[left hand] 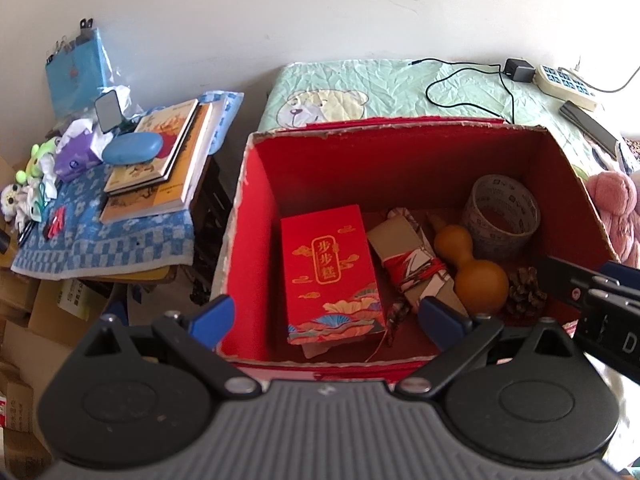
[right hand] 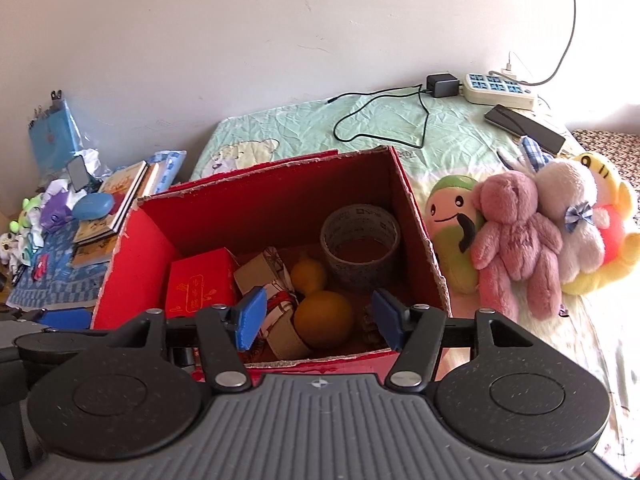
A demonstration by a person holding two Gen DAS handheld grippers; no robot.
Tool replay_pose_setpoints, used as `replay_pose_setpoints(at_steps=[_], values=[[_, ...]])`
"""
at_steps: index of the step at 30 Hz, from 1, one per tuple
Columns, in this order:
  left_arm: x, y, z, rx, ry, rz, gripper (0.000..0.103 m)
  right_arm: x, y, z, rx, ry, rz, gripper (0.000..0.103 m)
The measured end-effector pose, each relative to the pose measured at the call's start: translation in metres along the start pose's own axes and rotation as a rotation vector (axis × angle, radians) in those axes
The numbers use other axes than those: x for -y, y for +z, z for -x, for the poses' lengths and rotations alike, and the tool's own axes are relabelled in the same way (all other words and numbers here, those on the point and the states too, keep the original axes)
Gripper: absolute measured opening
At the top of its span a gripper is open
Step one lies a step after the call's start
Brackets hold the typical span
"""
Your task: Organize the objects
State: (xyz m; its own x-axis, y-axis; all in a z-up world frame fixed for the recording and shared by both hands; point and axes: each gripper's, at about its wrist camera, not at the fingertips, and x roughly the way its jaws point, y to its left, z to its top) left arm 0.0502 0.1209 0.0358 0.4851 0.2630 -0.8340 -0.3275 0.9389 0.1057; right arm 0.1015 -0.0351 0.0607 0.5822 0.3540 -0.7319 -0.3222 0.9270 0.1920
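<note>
White wall backs a bed with a green quilt. On it stands an open red box, its near wall just ahead of both grippers. Inside, from left: a red packet, a cardboard bundle tied with red string, a gourd touching the bundle, a tape roll in the far right corner, and a pinecone near the front right. Plush toys lie on the bed just right of the box. Left of the bed, a low surface under a blue cloth carries books. The left gripper hovers wide open and empty above the box's near edge; the right gripper is likewise open and empty, over the gourd.
</note>
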Motion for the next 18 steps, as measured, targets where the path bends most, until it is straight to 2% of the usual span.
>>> replay_pose_setpoints(at_steps=[8,16,18], values=[[-0.01,0.005,0.002,0.007,0.024,0.02,0.099,-0.002,0.006,-0.002,0.004,-0.035,-0.002,0.07],[-0.003,0.009,0.003,0.022,0.063,0.033,0.099,-0.001,0.012,-0.009,-0.002,-0.037,0.032,0.071],[-0.002,0.008,-0.001,0.01,0.049,0.042,0.099,-0.001,0.012,-0.012,-0.015,-0.037,0.043,0.07]])
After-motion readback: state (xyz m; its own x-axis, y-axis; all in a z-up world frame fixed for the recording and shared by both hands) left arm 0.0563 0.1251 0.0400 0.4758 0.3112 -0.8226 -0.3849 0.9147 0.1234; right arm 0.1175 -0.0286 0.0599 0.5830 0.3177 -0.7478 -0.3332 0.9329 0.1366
